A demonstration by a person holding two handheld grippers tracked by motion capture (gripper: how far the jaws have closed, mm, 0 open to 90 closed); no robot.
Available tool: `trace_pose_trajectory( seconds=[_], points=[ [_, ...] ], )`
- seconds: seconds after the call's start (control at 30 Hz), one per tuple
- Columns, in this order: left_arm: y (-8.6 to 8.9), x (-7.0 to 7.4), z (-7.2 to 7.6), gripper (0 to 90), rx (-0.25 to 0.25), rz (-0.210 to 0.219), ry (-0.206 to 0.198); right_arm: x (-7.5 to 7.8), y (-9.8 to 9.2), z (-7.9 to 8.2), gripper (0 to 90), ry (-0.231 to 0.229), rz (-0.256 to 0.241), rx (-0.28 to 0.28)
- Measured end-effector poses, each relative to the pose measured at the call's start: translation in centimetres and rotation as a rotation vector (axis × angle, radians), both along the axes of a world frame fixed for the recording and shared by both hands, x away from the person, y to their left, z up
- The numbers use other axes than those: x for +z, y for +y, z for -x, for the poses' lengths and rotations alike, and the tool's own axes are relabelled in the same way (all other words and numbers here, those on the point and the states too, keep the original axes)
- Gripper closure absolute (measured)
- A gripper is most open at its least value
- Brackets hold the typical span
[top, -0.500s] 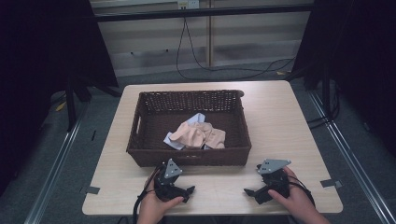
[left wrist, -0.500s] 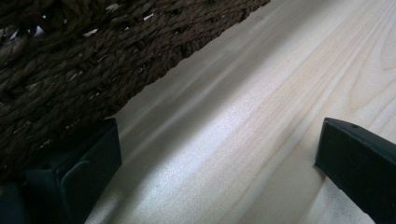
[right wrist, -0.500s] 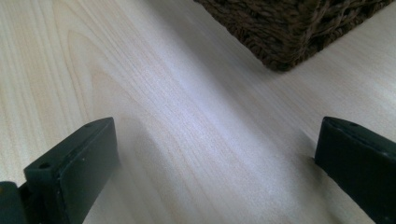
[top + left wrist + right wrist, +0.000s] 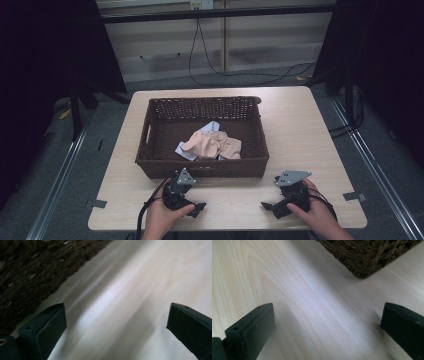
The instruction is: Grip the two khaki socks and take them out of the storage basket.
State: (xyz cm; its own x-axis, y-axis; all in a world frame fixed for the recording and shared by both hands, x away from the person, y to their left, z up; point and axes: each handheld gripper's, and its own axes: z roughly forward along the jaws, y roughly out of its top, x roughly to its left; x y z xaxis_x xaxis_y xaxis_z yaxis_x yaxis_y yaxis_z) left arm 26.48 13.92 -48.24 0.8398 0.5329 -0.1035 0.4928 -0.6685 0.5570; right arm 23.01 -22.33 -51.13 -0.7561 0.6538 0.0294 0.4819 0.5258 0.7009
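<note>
At the near edge of the table (image 4: 320, 130), the left gripper (image 4: 196, 208) rests low on the wood in the person's left hand (image 4: 162, 220), just in front of the wicker basket (image 4: 150, 165). In the left gripper view its two black jaws stand wide apart with nothing between them but bare tabletop, and the dark woven wall of the basket fills the upper left corner. The right gripper (image 4: 268, 207) lies a little way off to the other side, held by the right hand (image 4: 320, 217), near the basket's front right corner. In the right gripper view its jaws are likewise spread wide and empty over pale wood grain, with that corner of the basket showing at the top. Each gripper carries a grey three-cornered plate on top, and a black cable trails from the left one toward the table edge.

Inside the basket, toward its front middle, lies a crumpled heap of cloth (image 4: 212, 145): peach-coloured fabric bunched over a light blue piece. It is well apart from both grippers, behind the basket's front wall.
</note>
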Motion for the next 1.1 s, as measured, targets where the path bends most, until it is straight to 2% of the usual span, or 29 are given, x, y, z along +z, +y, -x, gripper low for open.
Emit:
trace_pose_trajectory(
  seconds=[0.07, 0.1, 0.13, 0.17, 0.2, 0.23, 0.27, 0.4, 0.47, 0.6, 0.73, 0.97, 1.03, 1.1],
  points=[
    [0.0, 1.0, -0.5, 0.6, -0.045, -0.029, 0.048, 0.0, 0.0, 0.0, 0.0, 0.000, 0.000, 0.000],
    [0.0, 1.0, -0.5, 2.2, -0.045, -0.029, 0.048, 0.0, 0.0, 0.0, 0.0, 0.000, 0.000, 0.000],
    [-0.2, 1.4, -0.7, 2.2, -0.064, -0.060, 0.096, 0.0, 0.0, 0.0, 0.0, 0.000, 0.000, 0.000],
    [-0.2, 1.4, -0.7, 2.2, -0.064, -0.060, 0.096, 0.0, 0.0, 0.0, 0.0, 0.000, 0.000, 0.000],
    [-0.4, 1.9, -0.9, 2.3, -0.083, -0.100, 0.108, 0.0, 0.0, 0.0, 0.0, 0.000, 0.000, 0.000],
    [-0.4, 1.9, -0.9, 2.9, -0.083, -0.100, 0.108, 0.0, 0.0, 0.0, 0.0, 0.000, 0.000, 0.000],
    [-0.5, 2.4, -1.2, 3.1, -0.103, -0.109, 0.119, 0.0, 0.0, 0.0, 0.0, -0.001, 0.000, 0.001],
    [-0.6, 3.4, -1.5, 3.3, -0.114, -0.104, 0.140, 0.0, 0.0, 0.0, 0.0, 0.000, 0.000, 0.000],
    [-0.8, 4.4, -1.7, 3.4, -0.119, -0.121, 0.147, 0.0, 0.0, 0.0, 0.0, 0.000, 0.000, 0.000],
    [-0.9, 5.5, -1.9, 3.4, -0.128, -0.130, 0.149, 0.0, 0.0, 0.0, 0.0, -0.001, 0.000, 0.001],
    [-1.0, 6.9, -2.6, 3.8, -0.143, -0.135, 0.172, 0.0, 0.0, 0.0, 0.0, -0.001, 0.000, 0.001],
    [-1.1, 8.1, -3.3, 4.1, -0.154, -0.130, 0.199, 0.0, 0.0, 0.0, 0.0, 0.000, 0.000, 0.000],
    [-1.2, 8.6, -3.5, 4.2, -0.164, -0.142, 0.217, 0.0, 0.0, 0.0, 0.0, -0.001, 0.000, 0.000],
    [-1.3, 8.9, -3.6, 4.2, -0.176, -0.151, 0.216, 0.0, 0.0, 0.0, 0.0, -0.001, 0.000, 0.000]
  ],
)
